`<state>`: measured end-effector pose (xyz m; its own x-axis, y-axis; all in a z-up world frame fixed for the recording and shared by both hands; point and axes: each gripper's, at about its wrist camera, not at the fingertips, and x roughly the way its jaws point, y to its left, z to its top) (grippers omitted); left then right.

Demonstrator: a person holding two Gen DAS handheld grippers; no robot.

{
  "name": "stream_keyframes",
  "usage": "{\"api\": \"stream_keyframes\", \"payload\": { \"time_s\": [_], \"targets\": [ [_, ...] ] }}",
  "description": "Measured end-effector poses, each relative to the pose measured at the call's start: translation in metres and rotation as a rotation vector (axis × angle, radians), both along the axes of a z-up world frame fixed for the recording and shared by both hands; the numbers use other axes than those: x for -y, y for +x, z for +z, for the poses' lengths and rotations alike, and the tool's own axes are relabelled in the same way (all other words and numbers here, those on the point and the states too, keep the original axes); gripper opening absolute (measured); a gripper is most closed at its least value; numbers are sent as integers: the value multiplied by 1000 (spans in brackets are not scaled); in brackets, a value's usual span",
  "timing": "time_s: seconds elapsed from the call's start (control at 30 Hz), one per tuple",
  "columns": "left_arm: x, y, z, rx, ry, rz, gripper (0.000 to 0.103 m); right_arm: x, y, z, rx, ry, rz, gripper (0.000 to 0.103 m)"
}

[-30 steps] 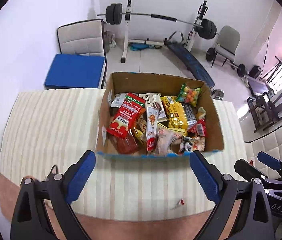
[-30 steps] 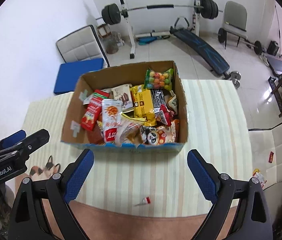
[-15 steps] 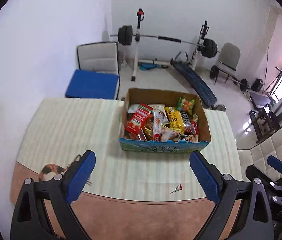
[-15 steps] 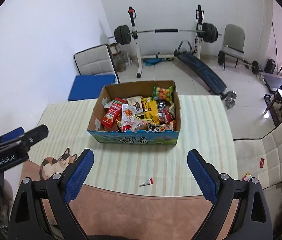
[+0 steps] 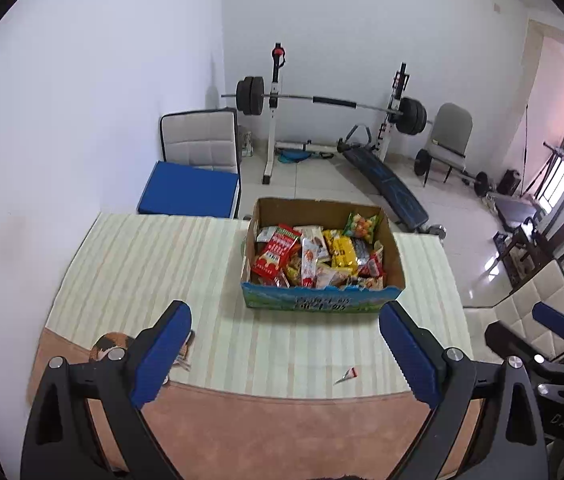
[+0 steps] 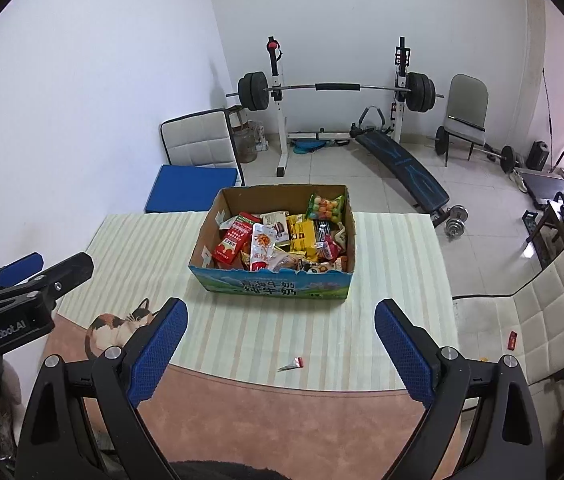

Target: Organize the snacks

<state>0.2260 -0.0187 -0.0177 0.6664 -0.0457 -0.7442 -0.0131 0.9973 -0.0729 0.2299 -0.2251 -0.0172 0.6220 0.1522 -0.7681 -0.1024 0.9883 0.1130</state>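
Only the right wrist view shows the printed front of the open cardboard snack box (image 6: 272, 286), facing both wide-open, empty hand-held grippers: left hand-held gripper (image 5: 285, 354), right hand-held gripper (image 6: 280, 350).

Snack box (image 6: 274, 286) on striped table (image 6: 393, 280) (right gripper (image 6: 280, 350) agape).

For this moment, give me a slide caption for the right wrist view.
Right gripper open and empty above the striped tablecloth, facing a cardboard box full of snack packets.
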Motion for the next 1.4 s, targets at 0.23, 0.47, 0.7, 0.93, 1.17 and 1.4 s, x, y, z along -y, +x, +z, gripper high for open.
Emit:
{"api": "stream_keyframes", "payload": {
  "time_s": [0.23,0.47,0.7,0.93,1.17,1.4],
  "targets": [
    [8,13,-4,30,42,16,97,-3,13,0,66,-36,-29,100],
    [16,30,-21,18,71,6,97,-1,41,-10,83,-32,-67,100],
    [22,47,-37,-5,90,-2,97,5,65,-24,64,-41,-97,100],
    [23,60,-52,-36,96,0,97,9,80,-45,28,-42,-111,100],
    [24,59,-62,-68,98,7,97,12,89,-64,0,-61,-122,101],
    [24,62,-66,-75,98,8,97,15,91,-72,-10,-61,-127,101]
  ]
}}
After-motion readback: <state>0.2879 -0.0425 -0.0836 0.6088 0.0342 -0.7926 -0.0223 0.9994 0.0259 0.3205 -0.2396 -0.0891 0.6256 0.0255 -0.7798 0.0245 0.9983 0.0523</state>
